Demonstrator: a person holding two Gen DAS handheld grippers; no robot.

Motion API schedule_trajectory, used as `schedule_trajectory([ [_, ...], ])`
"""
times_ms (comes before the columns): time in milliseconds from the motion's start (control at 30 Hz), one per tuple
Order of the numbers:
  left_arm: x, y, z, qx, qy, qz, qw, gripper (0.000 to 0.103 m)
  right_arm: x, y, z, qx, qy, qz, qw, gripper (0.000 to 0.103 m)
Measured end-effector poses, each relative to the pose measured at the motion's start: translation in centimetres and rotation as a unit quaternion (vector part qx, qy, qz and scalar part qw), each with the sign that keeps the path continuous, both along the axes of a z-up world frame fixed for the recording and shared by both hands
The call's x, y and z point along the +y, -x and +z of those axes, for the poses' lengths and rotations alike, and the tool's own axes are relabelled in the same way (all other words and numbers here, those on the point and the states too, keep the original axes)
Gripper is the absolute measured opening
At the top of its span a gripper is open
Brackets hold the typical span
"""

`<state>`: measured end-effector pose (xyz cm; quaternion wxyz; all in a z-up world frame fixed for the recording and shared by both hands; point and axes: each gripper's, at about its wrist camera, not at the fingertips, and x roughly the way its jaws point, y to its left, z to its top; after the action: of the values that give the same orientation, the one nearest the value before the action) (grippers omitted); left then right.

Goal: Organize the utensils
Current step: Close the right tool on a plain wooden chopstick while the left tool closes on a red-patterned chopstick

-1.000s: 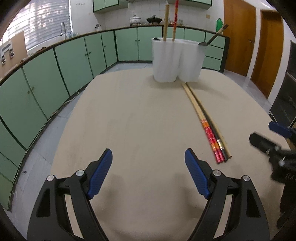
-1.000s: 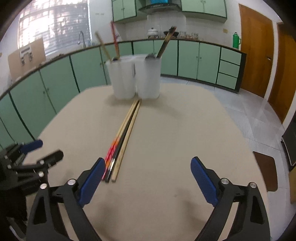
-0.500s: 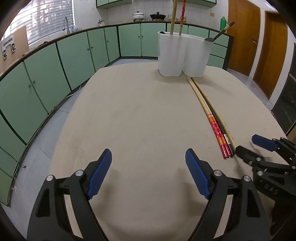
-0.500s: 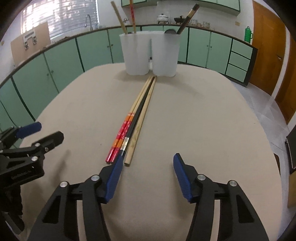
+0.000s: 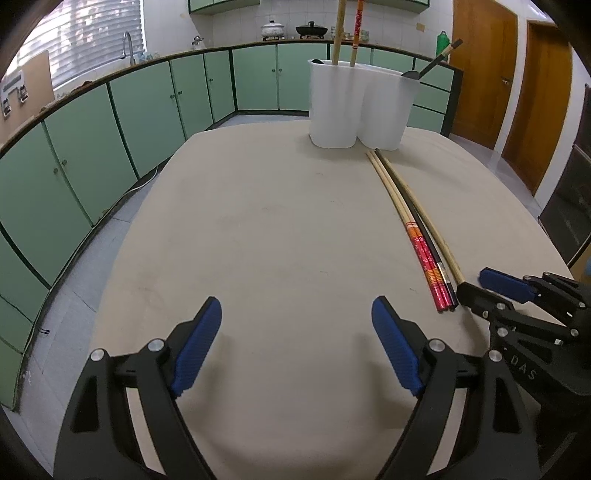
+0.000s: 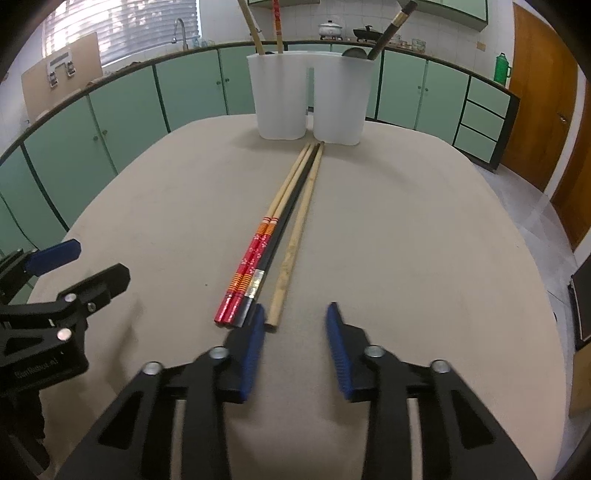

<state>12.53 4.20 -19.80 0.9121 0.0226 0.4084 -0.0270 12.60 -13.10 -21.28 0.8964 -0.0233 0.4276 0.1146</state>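
Four loose chopsticks [image 6: 280,236] lie bundled side by side on the desk [image 6: 406,229], long axis running straight away from the right gripper [image 6: 295,332] toward the white holder [image 6: 308,98] at the far edge; far tips end just short of the holder's base. Near ends sit just ahead of the right jaws: the plain wooden stick [image 6: 293,245] ends beside the left blue pad, slightly inside the gap; the red pair [image 6: 245,273] and the black stick [image 6: 275,243] end just left of that pad, outside the gap. Right jaws part open, nothing between the pads, roughly in line with the sticks' axis. Left gripper [image 5: 295,347] well to the left of the bundle, jaws wide open, empty, over bare desk; from its view the sticks [image 5: 417,229] run diagonally off to the right. Right gripper clearly nearer. Holder already has two sticks upright in its left cup and a dark-handled utensil [image 6: 388,31] in the right one. Likely next: a small leftward shift or forward push for the right jaws to straddle a stick end.
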Motion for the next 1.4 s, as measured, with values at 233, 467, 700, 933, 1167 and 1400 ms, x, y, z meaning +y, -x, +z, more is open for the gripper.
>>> schedule_trajectory([
  [233,-0.9,0.0,-0.3,0.006,0.002,-0.011,0.9999,0.081,-0.8,0.4,0.1,0.000,-0.022,0.003,1.000,0.008],
  [467,-3.0,0.0,-0.5,0.011,0.010,-0.033,0.9994,0.081,-2.6,1.1,0.5,-0.011,-0.022,-0.013,1.000,0.007],
  [700,-5.3,-0.5,-1.1,0.018,0.005,-0.055,0.9983,0.081,-4.5,1.2,0.6,-0.013,-0.027,-0.031,0.999,0.007],
  [933,-6.4,-1.2,-1.8,0.031,-0.003,-0.057,0.9979,0.081,-5.5,0.9,0.4,-0.011,-0.033,-0.038,0.999,0.007],
  [1167,-6.1,-1.9,-2.1,0.041,0.001,-0.050,0.9979,0.081,-5.4,0.8,0.1,-0.006,-0.037,-0.034,0.999,0.007],
  [1400,-5.5,-1.8,-2.1,0.041,-0.002,-0.037,0.9985,0.081,-5.4,0.8,0.1,-0.004,-0.038,-0.032,0.999,0.007],
])
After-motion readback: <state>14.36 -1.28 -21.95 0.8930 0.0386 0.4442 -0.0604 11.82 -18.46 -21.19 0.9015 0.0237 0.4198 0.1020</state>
